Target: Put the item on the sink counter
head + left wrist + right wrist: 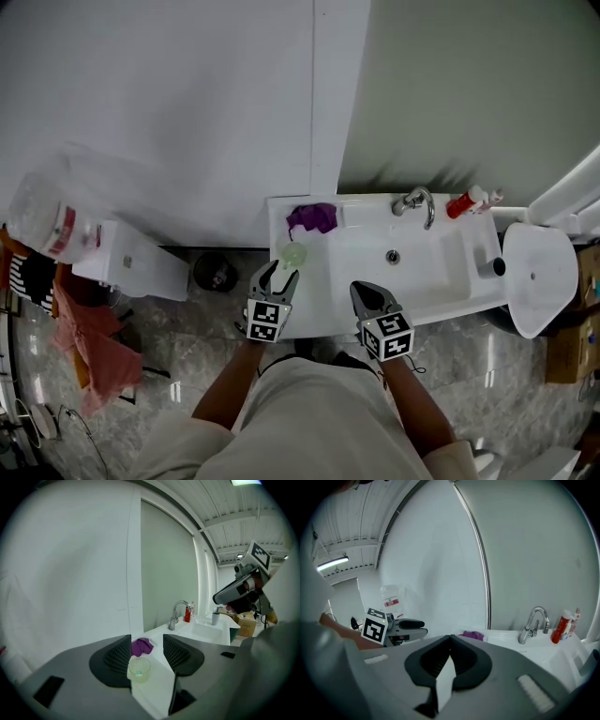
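Observation:
A pale green see-through cup (pixel 293 254) stands upright on the left part of the white sink counter (pixel 314 300), just in front of a purple cloth (pixel 312 217). My left gripper (pixel 279 272) is open, with its tips just short of the cup. In the left gripper view the cup (pixel 139 667) sits low between the spread jaws of my left gripper (pixel 146 641), close to the left one, and the purple cloth (pixel 141 646) lies behind it. My right gripper (pixel 362 290) hovers over the counter's front edge. Its jaws are shut on nothing in the right gripper view (pixel 450 638).
A chrome faucet (pixel 419 202) and a red bottle (pixel 462 204) stand at the back of the basin (pixel 412 267). A grey cup (pixel 494 266) is at the right end. A white fixture (pixel 537 277) stands right of the sink; a white bin (pixel 141 262) and pink cloth (pixel 94 347) lie left.

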Demonstrator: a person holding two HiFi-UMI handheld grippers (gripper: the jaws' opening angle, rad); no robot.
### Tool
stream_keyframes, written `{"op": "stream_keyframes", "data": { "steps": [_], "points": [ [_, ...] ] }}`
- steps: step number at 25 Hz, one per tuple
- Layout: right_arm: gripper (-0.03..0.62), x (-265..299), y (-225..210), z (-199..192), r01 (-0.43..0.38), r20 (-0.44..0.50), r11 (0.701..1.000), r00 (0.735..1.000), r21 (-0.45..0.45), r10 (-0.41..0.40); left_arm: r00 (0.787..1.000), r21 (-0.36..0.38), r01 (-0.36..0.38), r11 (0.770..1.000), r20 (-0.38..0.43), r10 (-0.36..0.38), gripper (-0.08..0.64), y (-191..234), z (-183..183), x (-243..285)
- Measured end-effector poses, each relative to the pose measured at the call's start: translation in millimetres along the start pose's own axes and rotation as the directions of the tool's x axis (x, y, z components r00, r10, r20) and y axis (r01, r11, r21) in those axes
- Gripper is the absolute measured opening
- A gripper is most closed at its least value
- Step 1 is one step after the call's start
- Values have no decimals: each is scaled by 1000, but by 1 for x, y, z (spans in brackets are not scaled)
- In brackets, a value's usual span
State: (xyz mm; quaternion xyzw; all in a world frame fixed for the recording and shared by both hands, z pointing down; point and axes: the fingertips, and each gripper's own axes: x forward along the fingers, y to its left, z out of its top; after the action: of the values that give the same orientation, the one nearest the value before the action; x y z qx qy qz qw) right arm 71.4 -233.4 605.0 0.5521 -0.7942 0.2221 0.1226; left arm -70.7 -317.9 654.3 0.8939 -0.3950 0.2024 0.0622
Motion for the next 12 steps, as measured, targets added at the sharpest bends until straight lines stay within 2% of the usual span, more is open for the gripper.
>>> {"op": "stream_keyframes", "data": {
  "steps": [6,12],
  "points": [
    [11,-21,-3,3,-61,5,998,998,-33,62,997,-39,-76,996,19,77,175,-16,14,-29],
    [11,-51,-2,8,-126,22,989,992,-75,128,984,-93,-172,981,32,175,119,-36,27,-66]
  ]
}}
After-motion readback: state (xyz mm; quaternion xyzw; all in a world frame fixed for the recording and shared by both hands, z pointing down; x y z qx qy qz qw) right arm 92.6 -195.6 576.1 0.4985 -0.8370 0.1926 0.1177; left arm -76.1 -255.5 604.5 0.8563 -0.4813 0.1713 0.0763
